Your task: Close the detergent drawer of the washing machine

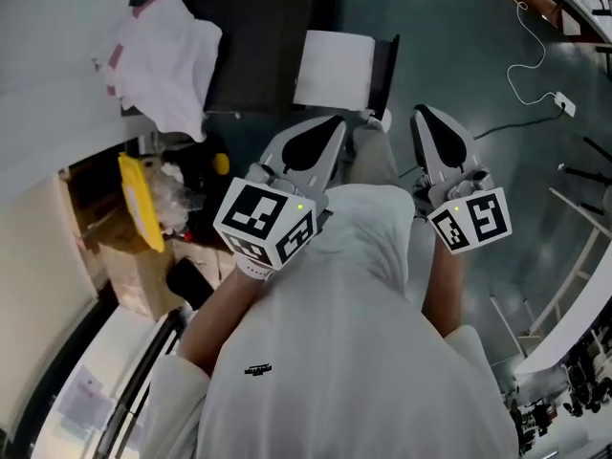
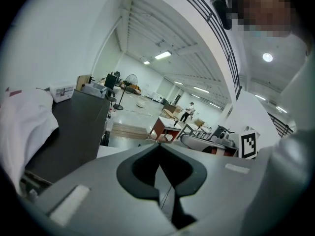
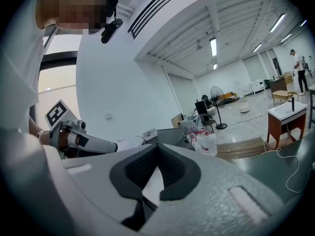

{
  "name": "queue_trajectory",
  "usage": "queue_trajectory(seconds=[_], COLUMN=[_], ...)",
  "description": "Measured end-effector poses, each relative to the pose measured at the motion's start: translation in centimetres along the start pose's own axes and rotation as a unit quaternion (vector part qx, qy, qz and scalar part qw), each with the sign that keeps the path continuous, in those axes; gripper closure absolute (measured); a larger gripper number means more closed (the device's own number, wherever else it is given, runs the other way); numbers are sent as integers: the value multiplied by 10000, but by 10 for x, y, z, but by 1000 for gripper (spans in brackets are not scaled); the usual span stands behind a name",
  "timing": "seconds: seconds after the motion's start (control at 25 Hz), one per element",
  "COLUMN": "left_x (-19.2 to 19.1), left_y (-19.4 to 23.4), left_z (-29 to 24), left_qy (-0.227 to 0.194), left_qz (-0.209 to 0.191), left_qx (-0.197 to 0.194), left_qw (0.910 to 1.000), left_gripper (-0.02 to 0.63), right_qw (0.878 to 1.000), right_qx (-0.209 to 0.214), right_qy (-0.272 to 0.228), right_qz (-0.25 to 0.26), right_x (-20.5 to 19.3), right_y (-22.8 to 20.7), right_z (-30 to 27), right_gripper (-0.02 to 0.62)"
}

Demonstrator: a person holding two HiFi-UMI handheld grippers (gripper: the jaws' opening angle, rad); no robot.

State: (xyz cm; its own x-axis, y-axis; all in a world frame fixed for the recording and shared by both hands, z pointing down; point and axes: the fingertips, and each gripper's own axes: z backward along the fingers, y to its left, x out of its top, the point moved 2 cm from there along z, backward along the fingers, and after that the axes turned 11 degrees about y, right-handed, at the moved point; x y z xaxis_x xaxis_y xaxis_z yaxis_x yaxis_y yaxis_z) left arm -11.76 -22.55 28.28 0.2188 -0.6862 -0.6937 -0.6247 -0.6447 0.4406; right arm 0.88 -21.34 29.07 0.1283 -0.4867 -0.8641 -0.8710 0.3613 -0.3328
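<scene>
- We could not pick out the detergent drawer or the washing machine in any of the three views. Nothing we saw could safely be called either.
- The left gripper (image 1: 330,127) was held out in front of the person's chest. Its jaws were clenched tip to tip with nothing between them — its own view showed only the room beyond the tips.
- The right gripper (image 1: 426,118) sat near it without touching, likewise clenched and empty.
- Both pointed away from the body toward a white rectangular object (image 1: 335,70) just beside the right edge of a dark tabletop (image 1: 258,36). We could not tell what that object was.
- A crumpled white cloth (image 1: 167,60) with reddish marks lay on the left part of the tabletop.
- Lower left, a yellow item (image 1: 142,204) stood among clear plastic, above a cardboard box (image 1: 134,266).
- To the right lay grey-green floor (image 1: 478,55), with a white cable (image 1: 531,70) looping across it.
- The person's white-clad torso (image 1: 354,352) filled the lower head view and hid whatever lay beneath.
- Far off in the left gripper view we saw a pedestal fan (image 2: 129,82), a small red-brown table (image 2: 165,128) and a distant figure (image 2: 188,111) — all well apart from the grippers.
</scene>
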Motion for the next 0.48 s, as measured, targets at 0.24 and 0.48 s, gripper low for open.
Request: queue_trajectory(seconds=[0.24,0.48], left_x=[-13,-17], left_y=[2,8], left_z=[-23,-37], left_qy=[268,406], left_qz=[45,124], left_qx=[-65,90], left_qw=[9996,9991], left_gripper=[589,589], right_qw=[9997,9995], right_qx=[100,188], right_qy=[161,211], right_qz=[147,132], right_x=[-8,-23], right_y=[-18,-43], right_z=[-14,-19], right_gripper=[594,594])
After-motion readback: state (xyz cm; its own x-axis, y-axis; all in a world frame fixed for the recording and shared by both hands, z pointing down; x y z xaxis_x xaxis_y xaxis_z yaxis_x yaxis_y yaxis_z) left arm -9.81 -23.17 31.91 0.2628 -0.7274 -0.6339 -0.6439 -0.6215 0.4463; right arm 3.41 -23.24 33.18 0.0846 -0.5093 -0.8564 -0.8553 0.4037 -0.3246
